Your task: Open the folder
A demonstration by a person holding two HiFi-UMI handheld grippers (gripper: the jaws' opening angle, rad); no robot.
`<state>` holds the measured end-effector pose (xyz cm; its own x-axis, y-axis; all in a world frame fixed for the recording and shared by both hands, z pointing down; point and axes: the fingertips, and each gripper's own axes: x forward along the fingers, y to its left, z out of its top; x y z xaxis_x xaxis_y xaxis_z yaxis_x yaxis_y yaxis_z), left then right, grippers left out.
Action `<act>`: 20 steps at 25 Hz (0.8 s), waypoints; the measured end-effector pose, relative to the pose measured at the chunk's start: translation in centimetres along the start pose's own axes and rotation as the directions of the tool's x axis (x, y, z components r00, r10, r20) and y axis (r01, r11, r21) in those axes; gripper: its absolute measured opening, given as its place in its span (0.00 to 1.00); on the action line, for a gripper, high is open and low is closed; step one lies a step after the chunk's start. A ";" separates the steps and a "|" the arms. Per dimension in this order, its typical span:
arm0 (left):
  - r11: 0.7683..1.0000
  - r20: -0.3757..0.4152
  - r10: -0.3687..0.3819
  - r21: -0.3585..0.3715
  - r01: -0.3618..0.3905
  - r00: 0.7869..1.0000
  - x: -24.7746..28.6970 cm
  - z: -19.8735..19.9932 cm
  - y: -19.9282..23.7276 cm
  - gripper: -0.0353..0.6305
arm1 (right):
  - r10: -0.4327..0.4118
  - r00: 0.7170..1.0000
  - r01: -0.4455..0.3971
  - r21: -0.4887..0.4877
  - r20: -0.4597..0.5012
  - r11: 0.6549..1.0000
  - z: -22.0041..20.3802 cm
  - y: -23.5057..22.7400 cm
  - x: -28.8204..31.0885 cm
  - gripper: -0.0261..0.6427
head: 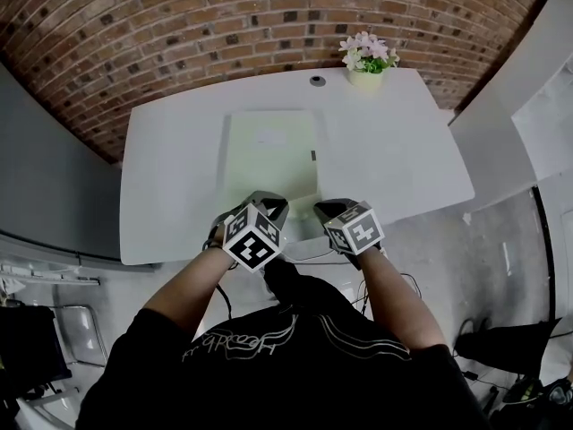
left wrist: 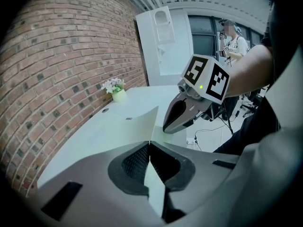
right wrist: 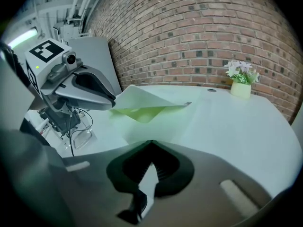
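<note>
Head view overhead; gripper views low, close, across shared table [head: 403, 168]

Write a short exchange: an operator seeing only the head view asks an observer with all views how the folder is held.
Operator: Is the left hand-held gripper gripping the folder?
Observer: Yes. Its own view shows its jaws shut on the cover's edge.
Operator: And the right hand-held gripper?
Observer: Its view shows its jaws shut on the lower leaf, under the raised cover.

Pale green folder [head: 269, 158] lies with cover part-lifted.
</note>
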<state>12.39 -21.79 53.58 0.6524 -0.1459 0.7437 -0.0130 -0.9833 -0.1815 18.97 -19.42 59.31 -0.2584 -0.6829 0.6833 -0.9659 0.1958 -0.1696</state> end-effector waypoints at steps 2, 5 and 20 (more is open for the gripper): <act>1.000 0.012 0.002 -0.001 -0.002 1.000 -0.3 0.3 0.1 0.07 | -0.011 1.000 0.011 0.000 -0.005 1.000 -0.1 -0.2 0.0 0.04; 1.000 0.040 0.029 0.007 -0.029 0.999 -1.3 1.0 0.7 0.07 | -0.040 0.999 0.040 -0.012 -0.007 0.999 -0.2 -0.4 -0.1 0.04; 0.985 0.074 0.148 -0.100 -0.140 0.986 -7.7 0.2 3.4 0.07 | -0.041 0.999 0.041 -0.003 -0.036 0.999 -0.6 -0.9 0.1 0.04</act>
<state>7.50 -24.01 47.10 0.6975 -0.2814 0.6590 -0.1802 -0.9590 -0.2188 19.85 -19.27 59.92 -0.2178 -0.6645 0.7149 -0.9756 0.1695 -0.1397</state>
